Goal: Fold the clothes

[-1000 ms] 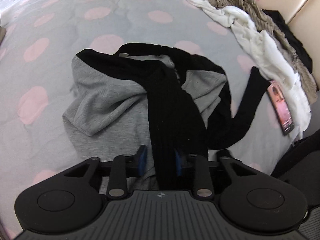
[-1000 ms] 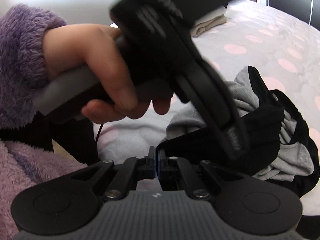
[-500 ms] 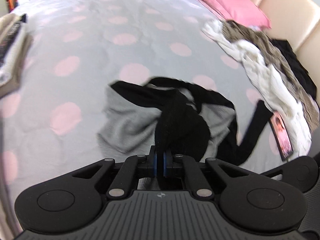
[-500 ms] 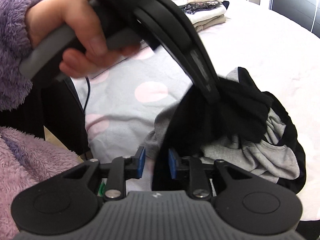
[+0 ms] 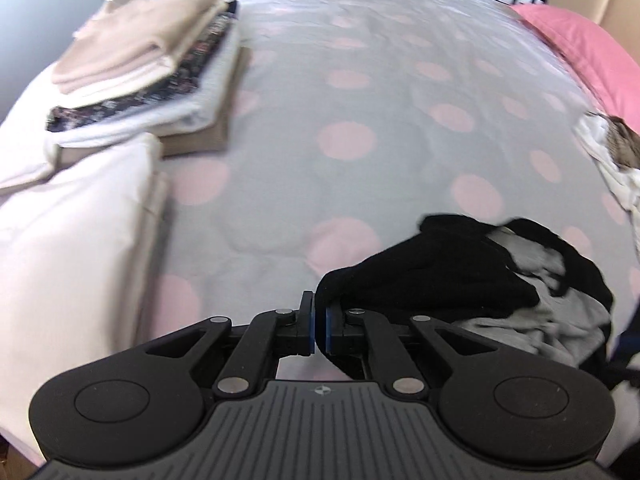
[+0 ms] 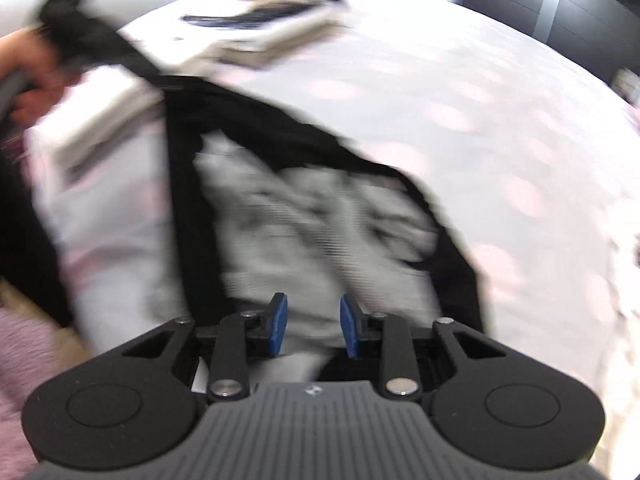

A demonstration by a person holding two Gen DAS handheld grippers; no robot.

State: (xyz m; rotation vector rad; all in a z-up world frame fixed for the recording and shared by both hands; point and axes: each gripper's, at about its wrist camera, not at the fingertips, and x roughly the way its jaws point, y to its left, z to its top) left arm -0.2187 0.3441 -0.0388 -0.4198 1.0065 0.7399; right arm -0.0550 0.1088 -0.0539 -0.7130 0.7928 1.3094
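Observation:
A grey top with black sleeves and trim (image 5: 560,320) lies crumpled on the spotted bedspread (image 5: 360,140), low on the right of the left wrist view. My left gripper (image 5: 319,320) is shut on a black band of that top (image 5: 432,276). In the blurred right wrist view, the band runs taut from the garment (image 6: 312,220) up to the left gripper (image 6: 80,44) and the hand (image 6: 24,80) holding it at the upper left. My right gripper (image 6: 314,320) stands open just above the grey cloth, and its pads press on nothing.
A stack of folded clothes (image 5: 152,64) sits at the far left of the bed, with a folded white piece (image 5: 72,240) in front of it. A pink pillow (image 5: 580,48) and a heap of white and brown clothes (image 5: 612,152) lie on the right.
My left gripper shut on the black band and swung left and up, pulling it taut. My right gripper let go of the black cloth, opened, and moved over the grey part.

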